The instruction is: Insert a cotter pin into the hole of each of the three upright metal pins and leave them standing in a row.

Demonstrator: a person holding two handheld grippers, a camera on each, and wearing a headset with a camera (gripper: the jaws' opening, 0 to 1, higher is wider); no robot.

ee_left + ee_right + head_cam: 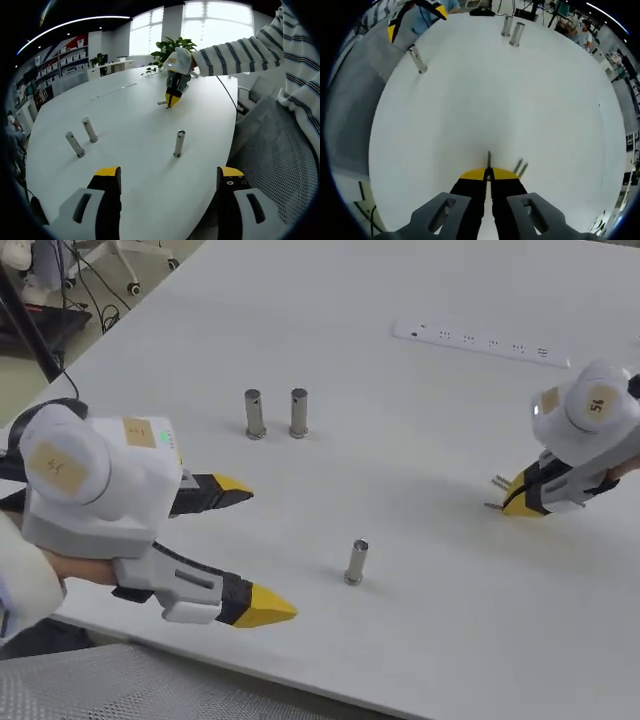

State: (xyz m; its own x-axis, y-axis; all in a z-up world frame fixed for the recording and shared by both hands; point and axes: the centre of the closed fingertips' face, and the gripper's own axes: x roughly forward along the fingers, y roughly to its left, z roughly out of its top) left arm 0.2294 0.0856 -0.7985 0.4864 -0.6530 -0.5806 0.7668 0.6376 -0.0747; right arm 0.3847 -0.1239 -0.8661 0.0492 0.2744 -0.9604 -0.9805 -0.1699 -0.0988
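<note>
A white table [420, 450] holds 3 upright metal pins [299, 412]: 2 side by side, and a lone pin [356, 561] nearer. The left gripper [250, 545] hovers near the lone pin, its jaws wide apart and empty. The right gripper [489, 172], well apart, pinches a cotter pin [488, 159]. Spare cotter pins [520, 167] lie just beside it.

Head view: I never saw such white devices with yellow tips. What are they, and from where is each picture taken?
No robot: a person holds one hand-held gripper in each hand. The head view comes from a headset camera looking down; the two round views come from cameras riding on each one. The left hand-held gripper is open, holding nothing. The right hand-held gripper is shut on a cotter pin; a second cotter pin lies beside it. On the white table stand three metal pins, two side by side, one apart. A power strip lies farther back.
</note>
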